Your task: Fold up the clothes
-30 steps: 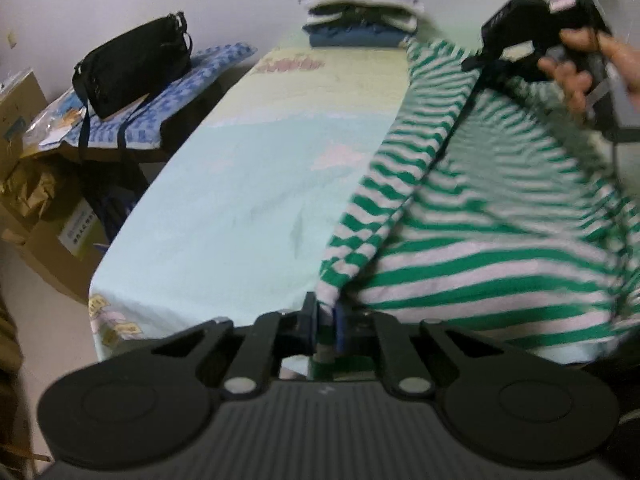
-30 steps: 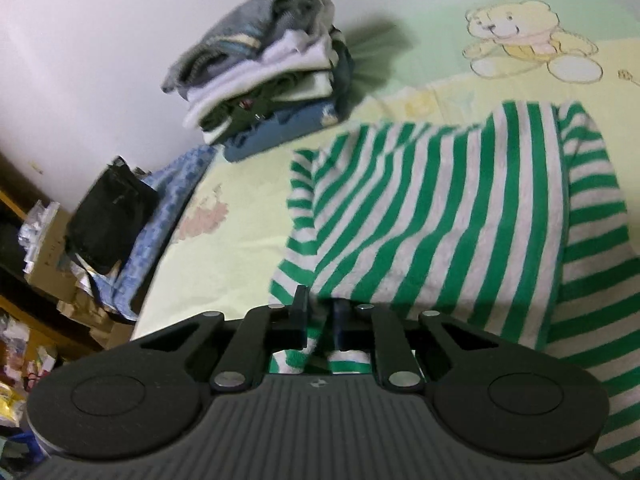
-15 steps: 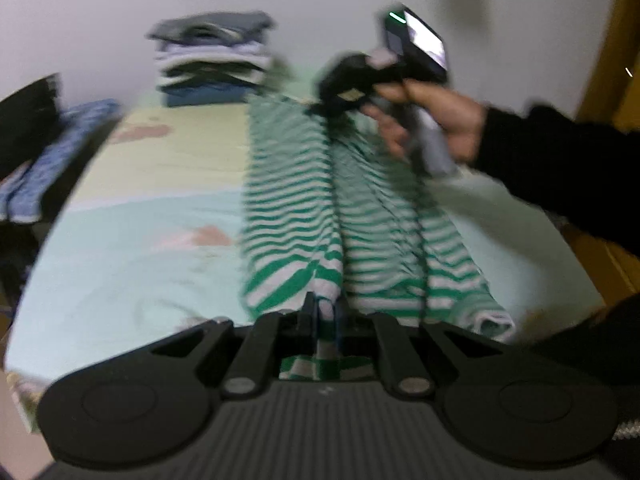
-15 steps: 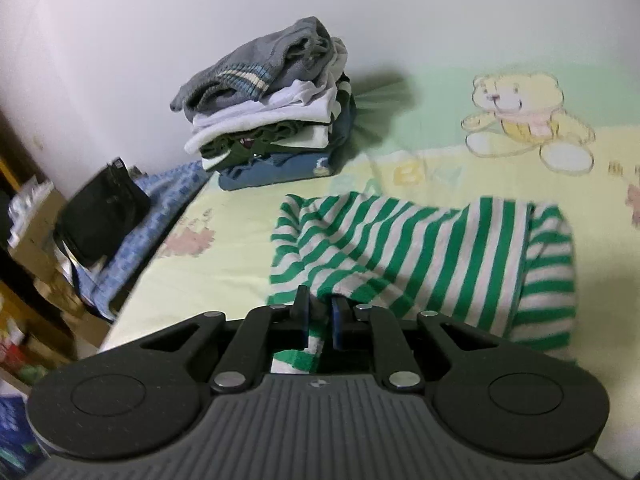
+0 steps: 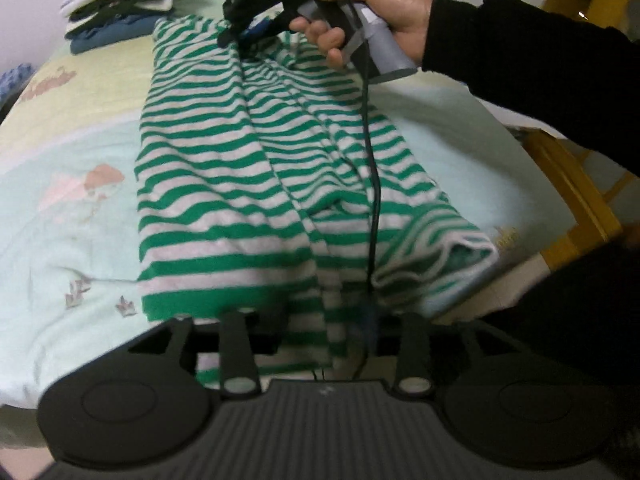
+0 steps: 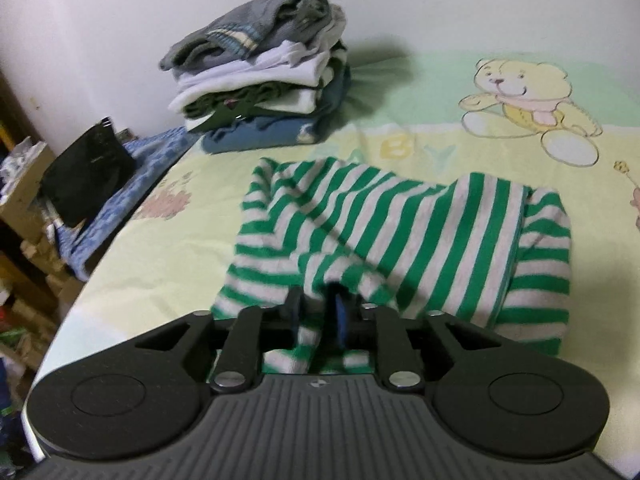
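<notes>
Fingers point(image 5: 276, 322) of the left gripper point(image 5: 322, 320) stand apart, with the hem of the shirt point(image 5: 224, 184) lying loose between and under them. Half a second ago they were pinched together on that hem, so the left side has just let go.

In the left view the stack point(image 5: 116, 4) of folded clothes sits at 11 o'clock, at the far end of the sheet point(image 5: 60, 208). The shirt runs from 12 down to 6 o'clock as a long striped band, flat on the sheet, with one side laid over the middle. A second ago that side was held up in the air and swung across; now it is down. A cuff point(image 5: 452, 264) bulges open at 4 o'clock near the sheet's edge.

At 1 o'clock a hand point(image 5: 372, 4) holds the right gripper point(image 6: 318, 312) low over the collar end. In its own view the fingers are close together with a bunch of striped cloth between them, so I judge it clamped on the shirt, as it was before. The bag point(image 6: 88, 176) lies off at 9 o'clock.

The lengthwise fold looks laid. The loose cuff and some ridges down the middle may need tidying before the shirt can match the stack.
</notes>
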`<state>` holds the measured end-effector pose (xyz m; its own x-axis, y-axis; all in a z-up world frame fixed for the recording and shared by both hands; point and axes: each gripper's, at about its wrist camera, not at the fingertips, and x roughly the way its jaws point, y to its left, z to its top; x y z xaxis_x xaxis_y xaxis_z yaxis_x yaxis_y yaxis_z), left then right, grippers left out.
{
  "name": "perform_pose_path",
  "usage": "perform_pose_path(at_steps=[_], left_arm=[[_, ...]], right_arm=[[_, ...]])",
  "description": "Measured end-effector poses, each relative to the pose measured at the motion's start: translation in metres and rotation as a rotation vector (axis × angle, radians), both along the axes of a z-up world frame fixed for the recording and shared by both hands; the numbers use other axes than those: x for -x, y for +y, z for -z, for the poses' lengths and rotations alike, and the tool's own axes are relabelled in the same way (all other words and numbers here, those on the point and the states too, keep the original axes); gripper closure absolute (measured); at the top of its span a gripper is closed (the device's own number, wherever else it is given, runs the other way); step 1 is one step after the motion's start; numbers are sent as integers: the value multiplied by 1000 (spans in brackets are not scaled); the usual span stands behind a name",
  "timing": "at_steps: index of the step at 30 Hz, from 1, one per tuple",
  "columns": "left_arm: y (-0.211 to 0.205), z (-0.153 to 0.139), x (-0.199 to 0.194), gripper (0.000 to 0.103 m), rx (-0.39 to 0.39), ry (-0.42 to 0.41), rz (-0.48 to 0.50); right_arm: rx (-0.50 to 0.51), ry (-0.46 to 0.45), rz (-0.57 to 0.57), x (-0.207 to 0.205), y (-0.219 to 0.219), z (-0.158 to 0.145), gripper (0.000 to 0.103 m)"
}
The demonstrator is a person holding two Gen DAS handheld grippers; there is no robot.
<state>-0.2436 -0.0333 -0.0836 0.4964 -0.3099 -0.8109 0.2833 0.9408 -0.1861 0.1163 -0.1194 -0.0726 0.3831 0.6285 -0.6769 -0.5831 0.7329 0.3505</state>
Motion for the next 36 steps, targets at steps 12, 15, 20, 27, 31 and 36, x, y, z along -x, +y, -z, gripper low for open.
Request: perform_pose_path(at_steps=[12,15,20,27,31,36], left_arm=[[83,-20,3,47,-80,-18,-265],[83,-8,-17,48,-59,1,-215],[78,6,-37,47,-49,32,-67],[95,18,-56,47,30,77,79],[94,19,-62,55,37,67,186],[94,20,-68,80,82,69,302]], right_arm=[[36,106,-299,81,-70,-5,71],[47,142,-331,103,-77,0,71],[35,172,-304,132,-90,1,71],[-69,193,-169,157,-113,-21,67],[-56,236,-153,183,-125,-28,65],[136,160,-104,232,-116,-24,62]])
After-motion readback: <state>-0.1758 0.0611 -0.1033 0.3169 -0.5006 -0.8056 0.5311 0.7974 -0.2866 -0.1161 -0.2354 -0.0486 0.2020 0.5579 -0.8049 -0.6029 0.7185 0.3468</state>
